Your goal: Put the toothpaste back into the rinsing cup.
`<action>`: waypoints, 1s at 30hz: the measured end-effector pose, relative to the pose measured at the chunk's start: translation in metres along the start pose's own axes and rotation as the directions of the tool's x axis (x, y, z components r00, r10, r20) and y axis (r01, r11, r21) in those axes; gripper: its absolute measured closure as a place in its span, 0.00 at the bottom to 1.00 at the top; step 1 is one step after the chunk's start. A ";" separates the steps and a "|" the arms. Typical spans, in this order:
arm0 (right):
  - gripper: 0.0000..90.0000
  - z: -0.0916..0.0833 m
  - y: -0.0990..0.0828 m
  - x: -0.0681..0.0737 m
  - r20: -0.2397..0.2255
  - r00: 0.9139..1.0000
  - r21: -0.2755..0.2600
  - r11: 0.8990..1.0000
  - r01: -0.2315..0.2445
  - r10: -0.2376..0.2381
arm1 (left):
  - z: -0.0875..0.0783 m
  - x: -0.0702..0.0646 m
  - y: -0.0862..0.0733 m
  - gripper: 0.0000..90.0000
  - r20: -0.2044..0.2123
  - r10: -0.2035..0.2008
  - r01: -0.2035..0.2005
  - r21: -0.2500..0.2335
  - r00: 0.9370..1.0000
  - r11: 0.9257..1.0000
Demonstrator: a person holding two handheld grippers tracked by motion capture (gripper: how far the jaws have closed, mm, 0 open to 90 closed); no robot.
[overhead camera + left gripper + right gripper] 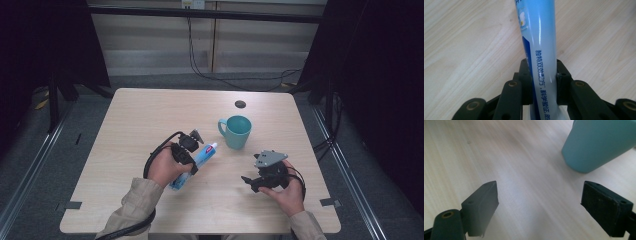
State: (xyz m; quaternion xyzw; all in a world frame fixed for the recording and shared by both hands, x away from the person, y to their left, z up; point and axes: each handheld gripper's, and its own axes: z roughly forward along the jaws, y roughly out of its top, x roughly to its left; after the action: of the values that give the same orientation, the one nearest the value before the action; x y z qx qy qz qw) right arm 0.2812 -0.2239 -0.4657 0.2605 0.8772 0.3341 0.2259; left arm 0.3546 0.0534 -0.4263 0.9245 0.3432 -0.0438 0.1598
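Pale wood worktop (150, 120), dark curtains around it, cables trailing on the floor at the far side. So the toothpaste tube (196, 165) is already picked up: the left hand-held gripper (192, 156) is clamped on its lower body, and in the left gripper view you can see the tube (541, 55) pinched between both pads, cap end aimed far-right toward the teal mug (236, 131). My guess is it's meant to go into that mug, so the grab is done and the drop-in is left. The tube sits near the mug, not touching it. Right hand-held gripper (246, 181) hangs released with nothing between its jaws, near-right of the mug.

Hard to tell: whether the tube's bottom end is off the wood, since the hand covers it. Mug's inside looks empty, but the bottom is partly hidden by the rim. The right gripper view cuts the mug (599, 142) off at the top.
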 end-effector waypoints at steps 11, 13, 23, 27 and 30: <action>0.15 -0.002 0.020 0.000 -0.002 0.996 -0.014 0.996 0.092 -0.092 | -0.002 -0.012 0.014 0.81 0.048 0.042 -0.043 0.004 0.998 0.999; 0.15 -0.002 0.025 0.000 -0.005 0.993 -0.026 0.993 0.117 -0.117 | -0.001 -0.014 0.016 0.81 0.061 0.046 -0.046 0.000 0.997 0.999; 0.15 0.003 0.032 0.005 -0.007 0.983 -0.024 0.983 0.182 -0.182 | 0.001 -0.022 0.024 0.81 0.083 0.070 -0.070 -0.007 0.994 0.998; 0.15 0.002 0.035 0.005 -0.005 0.981 -0.029 0.980 0.195 -0.196 | 0.000 -0.025 0.026 0.81 0.099 0.079 -0.079 -0.005 0.992 0.997; 0.15 0.003 0.036 0.005 -0.015 0.979 -0.030 0.979 0.201 -0.202 | 0.001 -0.027 0.028 0.81 0.103 0.094 -0.096 0.007 0.990 0.995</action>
State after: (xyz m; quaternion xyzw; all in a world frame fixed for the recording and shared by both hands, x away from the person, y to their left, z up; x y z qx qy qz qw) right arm 0.2901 -0.1966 -0.4432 0.1641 0.8962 0.3243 0.2545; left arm 0.3523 0.0160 -0.4141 0.9373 0.2898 -0.0855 0.1737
